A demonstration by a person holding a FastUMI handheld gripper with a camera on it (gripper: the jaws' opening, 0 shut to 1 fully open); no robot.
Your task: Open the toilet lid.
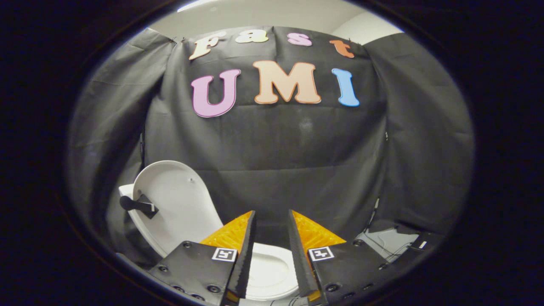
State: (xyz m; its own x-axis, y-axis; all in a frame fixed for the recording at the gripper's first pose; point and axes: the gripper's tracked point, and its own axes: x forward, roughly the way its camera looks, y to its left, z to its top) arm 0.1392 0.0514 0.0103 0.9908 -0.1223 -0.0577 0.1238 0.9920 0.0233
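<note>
Left of the released, empty claw [272, 216], the toilet lid [178, 204] stands raised.

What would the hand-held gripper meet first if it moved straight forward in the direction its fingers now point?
Probably the black cloth wall. The hand-held gripper is open and holds nothing; the raised toilet lid stands off to one side, and the toilet seat lies below. Depth is unclear.

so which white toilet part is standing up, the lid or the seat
The lid, upright beyond the left finger of the open claw; the seat lies flat between the fingers.
</note>
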